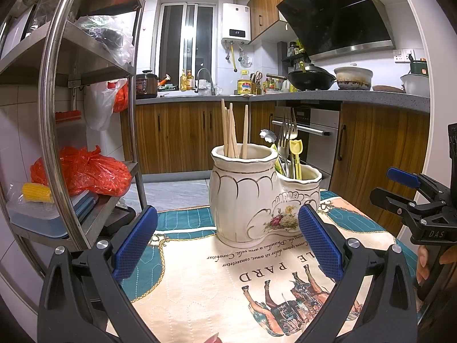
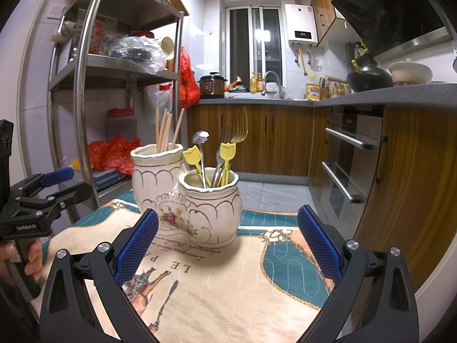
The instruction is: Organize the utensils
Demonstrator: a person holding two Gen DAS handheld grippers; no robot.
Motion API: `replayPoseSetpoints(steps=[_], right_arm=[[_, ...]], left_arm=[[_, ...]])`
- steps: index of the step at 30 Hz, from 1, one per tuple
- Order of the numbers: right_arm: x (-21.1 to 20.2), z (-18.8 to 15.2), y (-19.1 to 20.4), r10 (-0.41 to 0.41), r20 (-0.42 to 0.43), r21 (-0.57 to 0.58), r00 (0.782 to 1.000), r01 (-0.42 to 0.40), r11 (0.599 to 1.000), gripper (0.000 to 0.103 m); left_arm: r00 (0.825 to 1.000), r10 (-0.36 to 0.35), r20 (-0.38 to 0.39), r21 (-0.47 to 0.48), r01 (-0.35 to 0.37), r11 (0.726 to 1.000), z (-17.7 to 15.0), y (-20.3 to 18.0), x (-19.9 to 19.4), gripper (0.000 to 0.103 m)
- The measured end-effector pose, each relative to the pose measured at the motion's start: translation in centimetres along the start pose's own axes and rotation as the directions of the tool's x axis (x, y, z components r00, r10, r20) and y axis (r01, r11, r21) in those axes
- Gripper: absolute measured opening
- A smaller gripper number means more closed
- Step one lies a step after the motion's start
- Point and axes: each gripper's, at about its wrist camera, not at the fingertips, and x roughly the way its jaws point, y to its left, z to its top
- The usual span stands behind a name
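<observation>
The cloth (image 2: pixel 228 280) in front of the double holder (image 2: pixel 185 200) is bare and easy to reach, but the metal shelf (image 2: pixel 85 114) stands close on one side.

1. My cloth (image 2: pixel 228 280) reads "LE P…", upside down, with a cursive "Lorem ipsum dolor sit amet" line; my left view adds "PARD".
2. My left gripper (image 2: pixel 61 183) says "GenRobot.AI".
3. My right gripper (image 1: pixel 411 183) says "DAS".
4. The heater (image 1: pixel 236 23) displays "23".
</observation>
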Motion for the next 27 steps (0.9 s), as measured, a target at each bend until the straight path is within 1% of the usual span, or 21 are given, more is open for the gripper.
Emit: replayPoseSetpoints(steps=[27], right_arm=[[0.00, 0.01, -0.01, 0.000, 0.000, 0.001, 1.000, 0.000, 1.000, 0.097]], left_arm=[[1.000, 0.007, 0.000, -0.002, -0.007, 1.000, 0.05, 0.17, -0.01, 0.097]])
